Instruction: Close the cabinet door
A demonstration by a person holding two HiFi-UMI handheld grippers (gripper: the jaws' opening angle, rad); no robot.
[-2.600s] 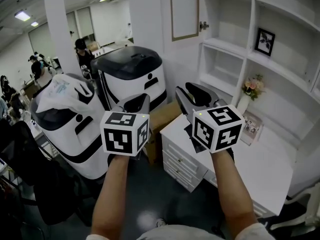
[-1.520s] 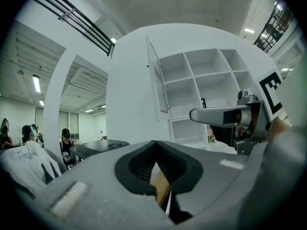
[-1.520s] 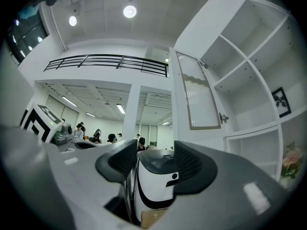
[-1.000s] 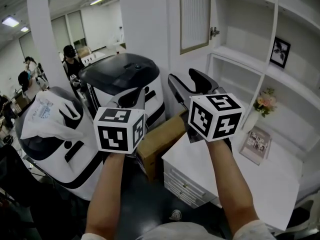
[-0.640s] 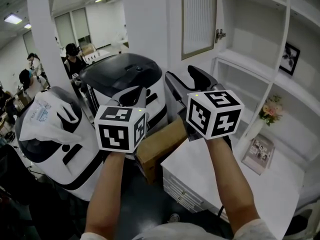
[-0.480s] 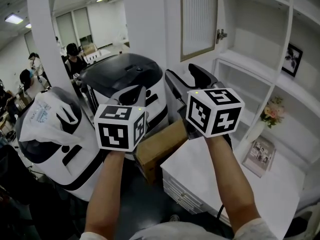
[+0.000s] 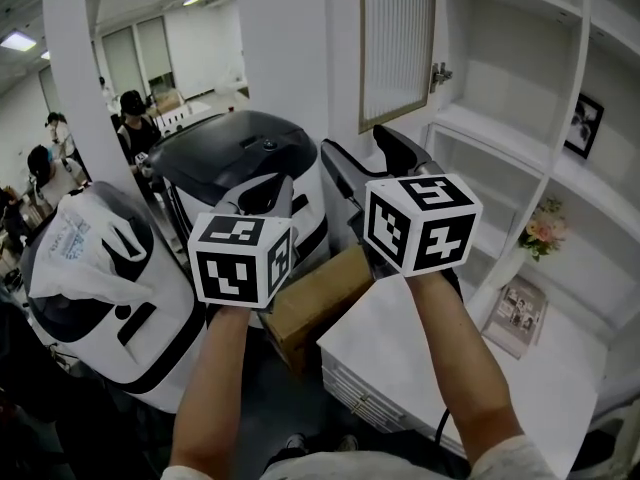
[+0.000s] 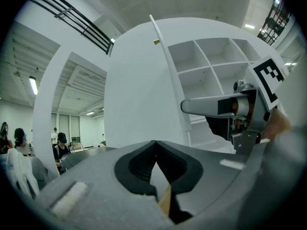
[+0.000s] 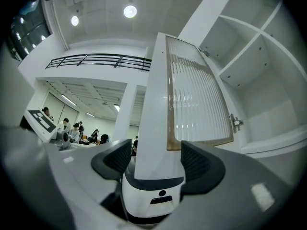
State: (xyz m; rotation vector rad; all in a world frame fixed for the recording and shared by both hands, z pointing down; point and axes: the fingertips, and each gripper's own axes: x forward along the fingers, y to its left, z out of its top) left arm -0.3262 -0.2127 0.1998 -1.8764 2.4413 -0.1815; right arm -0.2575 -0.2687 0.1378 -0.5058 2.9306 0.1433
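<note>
The cabinet door, white-framed with a ribbed glass panel, stands swung open to the left of the white shelf unit, its hinge on the right. In the right gripper view the door fills the space just ahead. My right gripper is held below the door's lower edge; its jaws are opening, and the pads press on nothing. My left gripper hovers lower left, beside the right one. Its pads meet in a V with nothing in them.
Two white-and-black machines stand left of the cabinet, with a cardboard box below my hands. A white drawer desk sits under the shelves, which hold a framed picture and flowers. People stand at far left.
Both grippers have moved forward toward the cabinet, so the door looks larger and nearer. The right gripper's jaws have spread wider. The left gripper stays shut.
</note>
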